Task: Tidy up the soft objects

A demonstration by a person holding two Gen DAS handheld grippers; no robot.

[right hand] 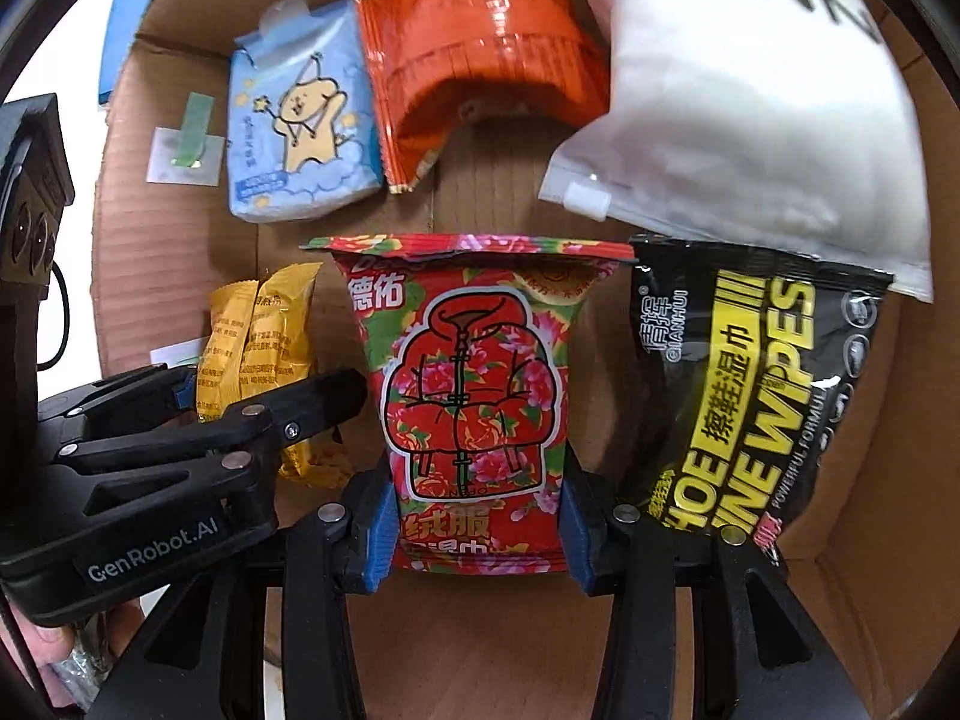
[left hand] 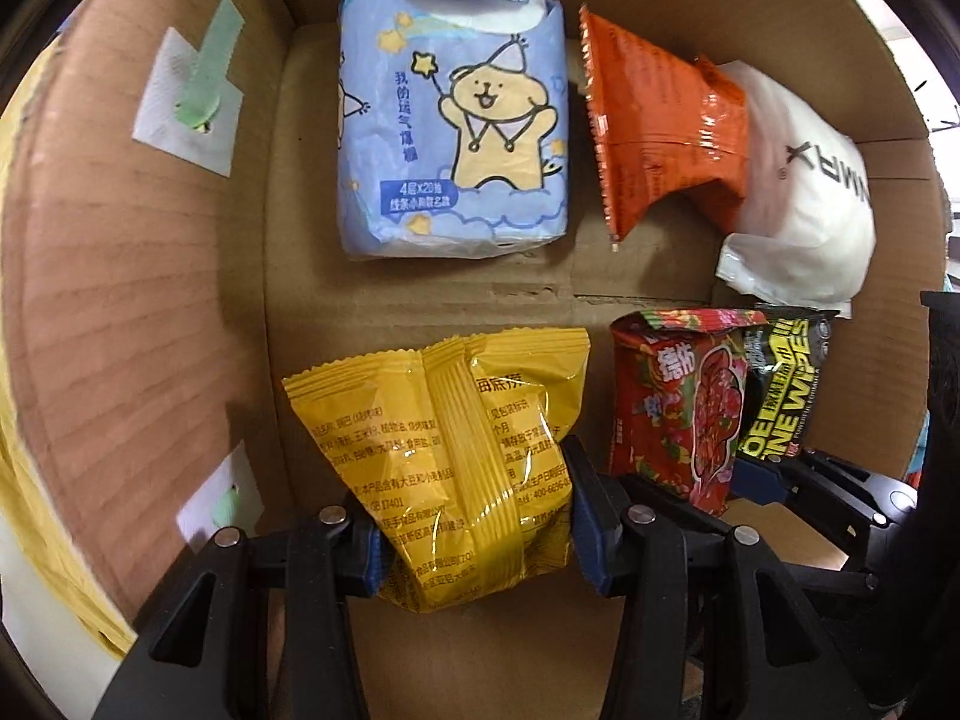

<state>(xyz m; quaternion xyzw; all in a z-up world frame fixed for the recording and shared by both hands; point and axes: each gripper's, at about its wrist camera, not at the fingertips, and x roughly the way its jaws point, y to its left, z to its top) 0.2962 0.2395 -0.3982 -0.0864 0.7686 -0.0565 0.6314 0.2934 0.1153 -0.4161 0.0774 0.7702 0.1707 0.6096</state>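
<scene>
Both grippers are inside a cardboard box (left hand: 420, 312). My left gripper (left hand: 474, 516) is shut on a yellow snack pack (left hand: 444, 438), which rests on the box floor at the near left; it also shows in the right wrist view (right hand: 258, 330). My right gripper (right hand: 477, 525) is shut on a red floral wipes pack (right hand: 480, 390), next to the yellow one (left hand: 672, 408). In the back row lie a blue tissue pack (left hand: 456, 132), an orange pack (left hand: 666, 126) and a white pouch (left hand: 804, 192).
A black and yellow shoe wipes pack (right hand: 750, 390) lies to the right of the red pack, under the edge of the white pouch (right hand: 750, 90). The box's side wall (left hand: 120, 270) on the left carries taped white patches. The left gripper's body (right hand: 150, 456) sits close to the right one.
</scene>
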